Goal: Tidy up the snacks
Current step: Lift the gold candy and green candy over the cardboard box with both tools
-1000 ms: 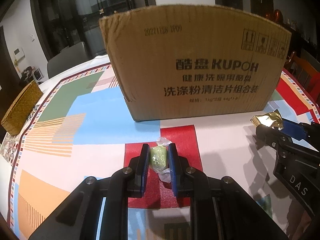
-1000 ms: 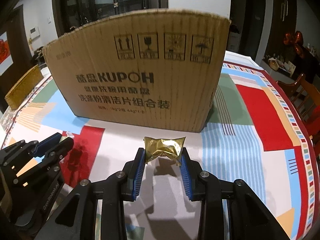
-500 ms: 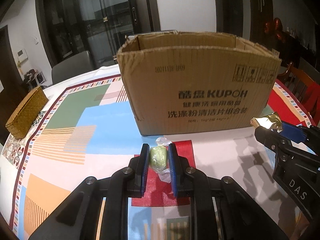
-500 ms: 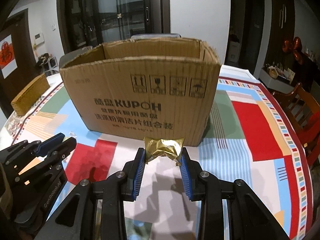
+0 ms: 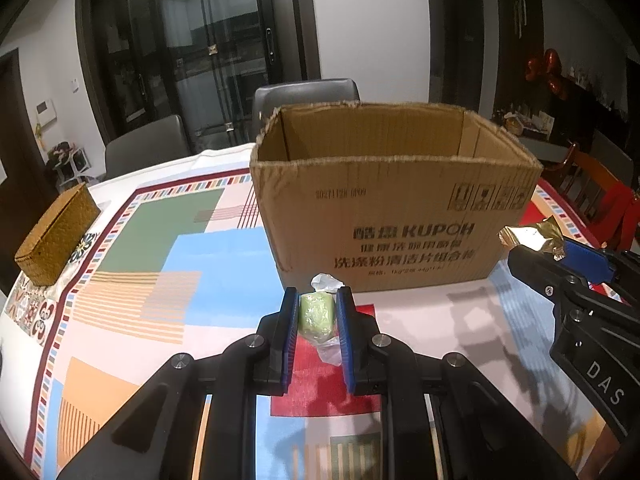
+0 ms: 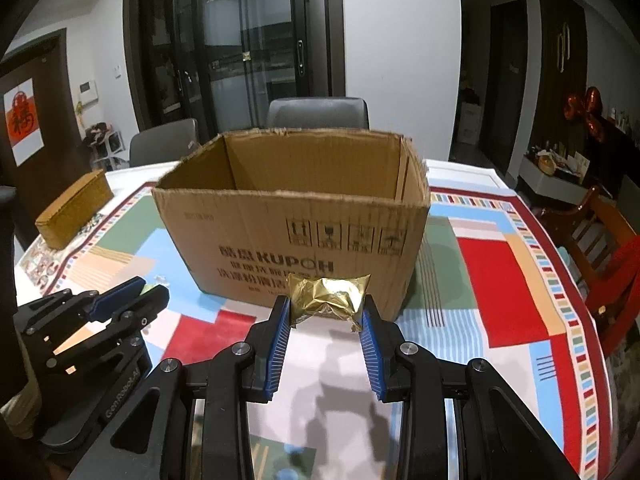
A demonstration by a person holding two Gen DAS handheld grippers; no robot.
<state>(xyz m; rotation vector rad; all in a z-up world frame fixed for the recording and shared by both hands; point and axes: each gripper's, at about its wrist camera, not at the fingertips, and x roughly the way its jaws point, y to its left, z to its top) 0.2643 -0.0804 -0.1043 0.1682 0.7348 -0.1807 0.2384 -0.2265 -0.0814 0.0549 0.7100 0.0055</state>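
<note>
My left gripper (image 5: 317,300) is shut on a small green snack (image 5: 316,313) in clear wrap, held above the table. My right gripper (image 6: 325,304) is shut on a gold foil snack (image 6: 326,297), also lifted off the cloth. Both point at an open brown cardboard box (image 5: 394,200) printed KUPOH, which stands just ahead. The same box (image 6: 292,216) shows bare inner walls from the right wrist view; its floor is hidden. In the left wrist view the gold snack (image 5: 532,236) and right gripper (image 5: 560,256) appear at the right. The left gripper (image 6: 132,292) shows at the left of the right wrist view.
A colourful patterned tablecloth (image 5: 160,240) covers the table. A woven brown box (image 5: 58,236) lies at the table's far left edge. Grey chairs (image 5: 308,96) stand behind the cardboard box, and a red-cushioned wooden chair (image 6: 612,256) is at the right.
Both grippers have risen with their snacks still gripped. The box's open top and inner walls have come into sight over its near rim.
</note>
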